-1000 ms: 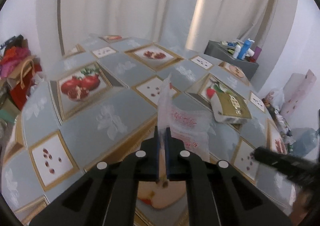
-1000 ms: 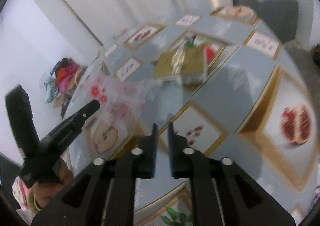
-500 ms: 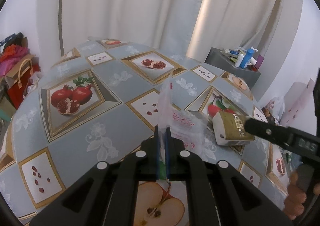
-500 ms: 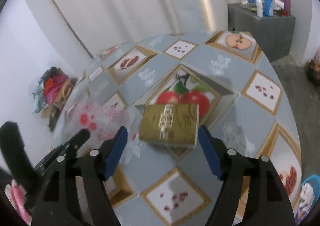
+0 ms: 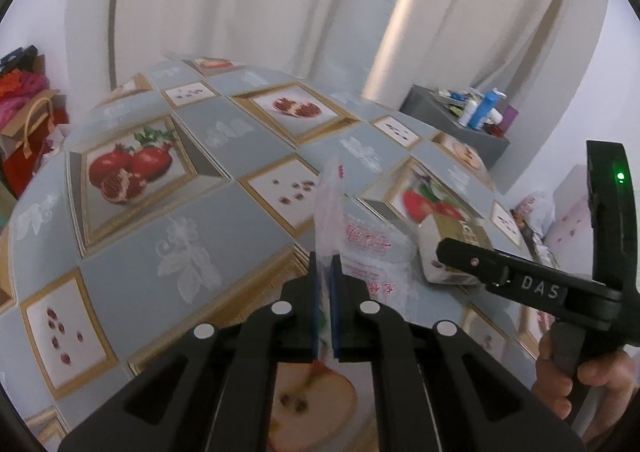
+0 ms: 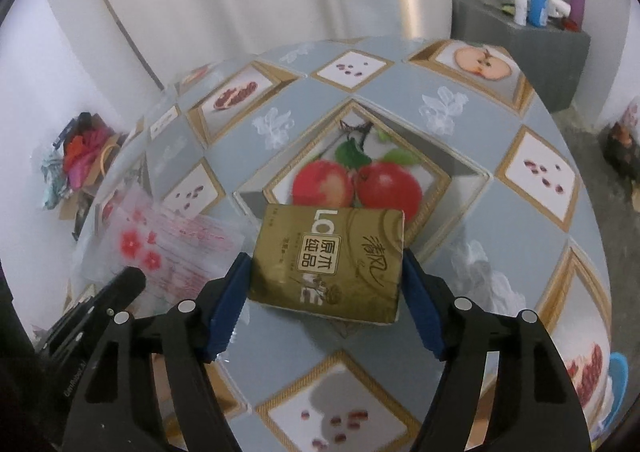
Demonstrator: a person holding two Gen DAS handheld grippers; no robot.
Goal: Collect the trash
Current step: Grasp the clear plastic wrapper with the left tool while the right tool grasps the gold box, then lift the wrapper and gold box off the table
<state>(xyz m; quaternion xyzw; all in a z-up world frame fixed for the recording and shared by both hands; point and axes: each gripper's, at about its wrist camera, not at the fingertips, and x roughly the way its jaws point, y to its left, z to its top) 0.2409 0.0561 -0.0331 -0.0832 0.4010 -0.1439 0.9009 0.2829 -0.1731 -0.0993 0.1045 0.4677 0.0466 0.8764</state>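
White curtains (image 5: 248,11) behind, round table (image 5: 224,207) with a fruit-print cloth, grey side cabinet (image 6: 520,35) with bottles at the back.

Left gripper (image 5: 326,304): clenched on the edge of a clear plastic bag (image 5: 360,244) with red print; the bag rises from between the pads and drapes right. Same pinch as 0.5 s ago and 1 s ago; this view has shifted only slightly.

Right gripper (image 6: 324,300): spread wide, blue pads on either side of a gold tissue pack (image 6: 330,262). The pack lies flat on the cloth just below the two printed apples. Left pad looks to be touching the pack's edge, right pad at or just beside the other edge; can't tell if it is gripping. 0.5 s ago the pack sat ahead of the open fingers; now it is between them. 1 s ago the fingers were nearly together and the view was blurred.

In the left view the right gripper (image 5: 460,256) now reaches the pack (image 5: 452,252), which sits just right of the bag.
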